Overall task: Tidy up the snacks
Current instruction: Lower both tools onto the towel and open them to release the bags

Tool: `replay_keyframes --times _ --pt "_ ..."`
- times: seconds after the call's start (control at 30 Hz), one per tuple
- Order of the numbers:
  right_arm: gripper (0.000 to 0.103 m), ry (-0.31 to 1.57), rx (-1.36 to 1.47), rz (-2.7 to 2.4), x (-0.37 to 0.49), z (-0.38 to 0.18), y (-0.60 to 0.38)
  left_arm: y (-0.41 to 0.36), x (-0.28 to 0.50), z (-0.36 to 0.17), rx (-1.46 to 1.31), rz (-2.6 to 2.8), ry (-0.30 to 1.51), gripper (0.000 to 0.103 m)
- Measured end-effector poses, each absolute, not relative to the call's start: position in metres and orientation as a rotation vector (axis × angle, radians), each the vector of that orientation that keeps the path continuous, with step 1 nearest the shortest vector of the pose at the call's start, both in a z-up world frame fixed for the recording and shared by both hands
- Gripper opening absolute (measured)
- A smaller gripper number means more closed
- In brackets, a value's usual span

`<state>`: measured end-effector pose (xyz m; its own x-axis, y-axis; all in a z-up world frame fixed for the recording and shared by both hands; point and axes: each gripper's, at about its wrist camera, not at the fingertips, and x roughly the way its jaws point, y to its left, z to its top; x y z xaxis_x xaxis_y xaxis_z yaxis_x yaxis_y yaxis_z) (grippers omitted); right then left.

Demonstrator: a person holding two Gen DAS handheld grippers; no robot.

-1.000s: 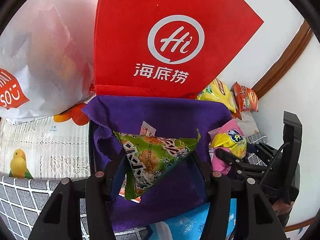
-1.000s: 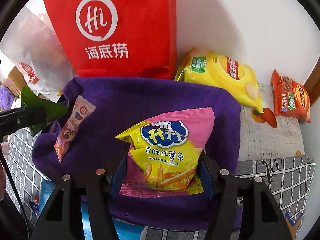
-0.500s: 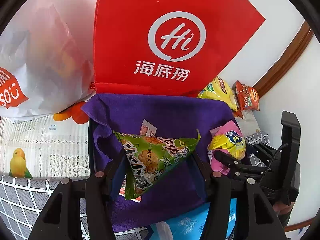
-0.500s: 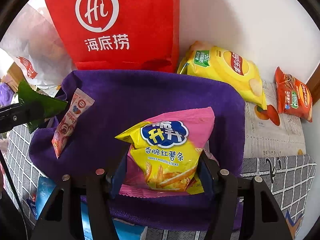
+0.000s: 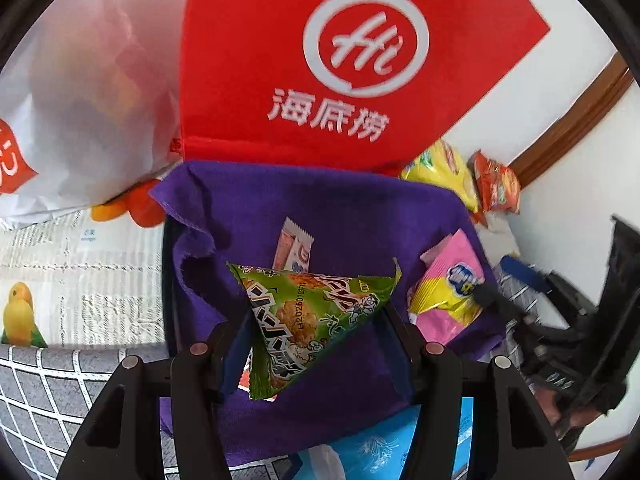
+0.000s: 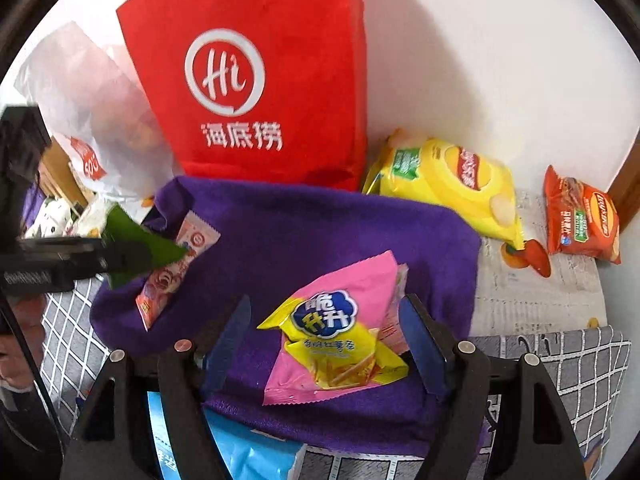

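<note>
In the lower centre of my left wrist view, my left gripper [image 5: 316,344] has its jaws closed onto the green triangular snack packet [image 5: 308,320], which hangs over the purple cloth [image 5: 360,224]. Just above the packet, a thin pink-and-white wrapper [image 5: 294,246] lies on the cloth. At the right of that frame the pink-and-yellow sweet potato stick bag [image 5: 448,292] sits by the blurred right gripper [image 5: 492,300].

In the lower centre of my right wrist view, the right gripper [image 6: 326,344] has its jaws spread wide. The sweet potato stick bag [image 6: 332,332] lies tilted on the purple cloth [image 6: 320,232] between them; the left finger [image 6: 228,344] stands clear of it, and the right one is at its edge, contact unclear.

A blue packet [image 6: 248,452] shows at the bottom edge under the cloth. Beyond the cloth, upper centre, stands the red Hi bag [image 6: 260,72], touching its far edge, with a white plastic bag [image 6: 80,100] at upper left. To the right lie a yellow chip bag [image 6: 452,184] and, further right, an orange chip bag [image 6: 580,216] on the printed tablecloth [image 6: 540,300], both near the white wall [image 6: 500,60].
</note>
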<state>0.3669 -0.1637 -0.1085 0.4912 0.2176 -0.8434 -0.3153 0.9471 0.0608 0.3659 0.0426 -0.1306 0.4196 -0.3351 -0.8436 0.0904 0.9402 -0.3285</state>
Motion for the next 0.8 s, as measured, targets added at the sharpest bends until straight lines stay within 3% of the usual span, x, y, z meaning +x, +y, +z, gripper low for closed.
replay_keyframes --times 0.4,0.47,0.53,0.6,0.8 --pt "0.076 0.936 -0.043 0.293 0.366 -0.095 -0.175 0.028 0.368 -0.145 -0.188 -0.243 1.183 0.058" --pt "0.076 0.935 -0.044 0.290 0.364 -0.095 -0.172 0.029 0.368 -0.143 -0.197 -0.247 1.188 0.060" --pt "0.076 0.933 -0.049 0.293 0.363 -0.095 -0.169 0.030 0.368 -0.139 -0.210 -0.257 1.194 0.070" --pt "0.076 0.926 -0.056 0.292 0.361 -0.094 -0.164 0.032 0.366 -0.134 -0.218 -0.260 1.187 0.075" --pt "0.076 0.902 -0.093 0.261 0.355 -0.090 -0.153 0.027 0.357 -0.116 -0.213 -0.283 1.148 0.081"
